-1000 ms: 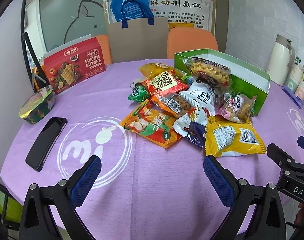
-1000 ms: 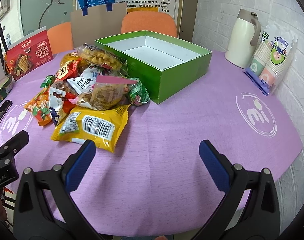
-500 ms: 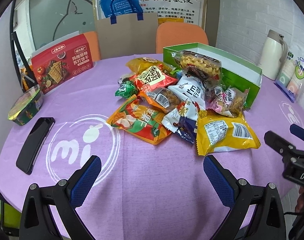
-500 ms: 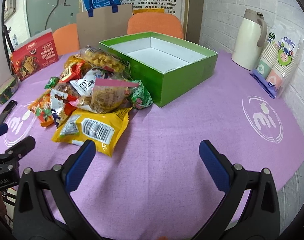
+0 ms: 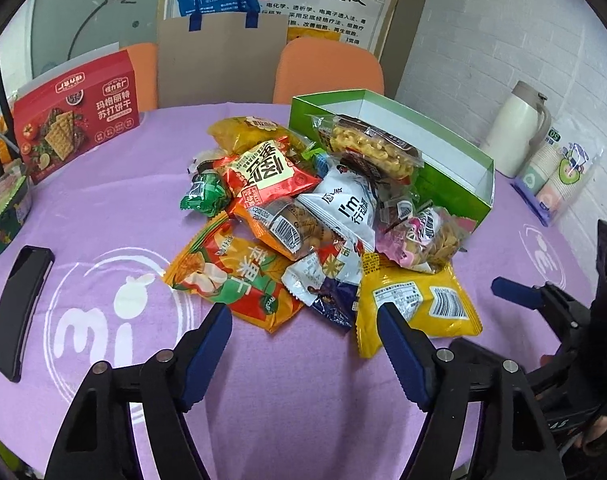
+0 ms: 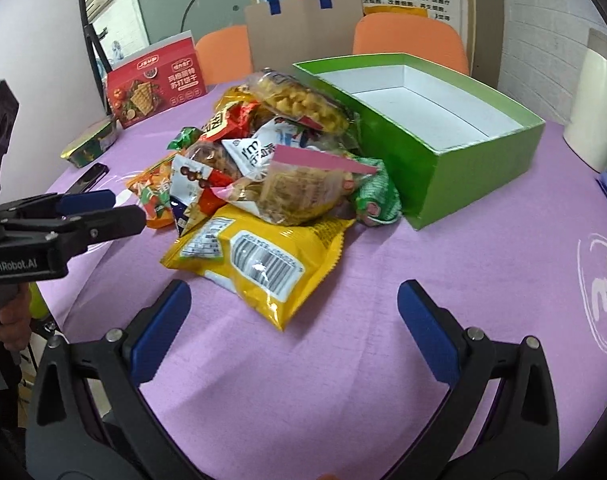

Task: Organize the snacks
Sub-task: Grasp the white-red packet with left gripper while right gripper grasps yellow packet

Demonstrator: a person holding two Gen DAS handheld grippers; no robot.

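A pile of snack bags (image 5: pixel 303 208) lies on the purple tablecloth beside an empty green box (image 5: pixel 455 176) with a white inside (image 6: pixel 419 108). At the pile's near edge lie a yellow bag (image 5: pixel 419 304) (image 6: pixel 259 256), an orange-red bag (image 5: pixel 231 280) and a small dark blue pack (image 5: pixel 331 296). My left gripper (image 5: pixel 303 332) is open just short of the pile, nothing between its fingers. My right gripper (image 6: pixel 293 316) is open too, hovering above the table just in front of the yellow bag. The left gripper also shows in the right wrist view, at the left edge (image 6: pixel 99 208).
A red cracker box (image 5: pixel 75 114) stands at the back left, with a green tin (image 5: pixel 3 212) and a black phone (image 5: pixel 19 308) nearer. A white thermos (image 5: pixel 519 132) and a sleeve of paper cups (image 5: pixel 555 172) stand to the right. Orange chairs and a paper bag sit behind the table.
Both grippers have moved forward toward the snack pile, which now looks larger and closer. Both have stayed open, the left a little narrower. No snack has moved.
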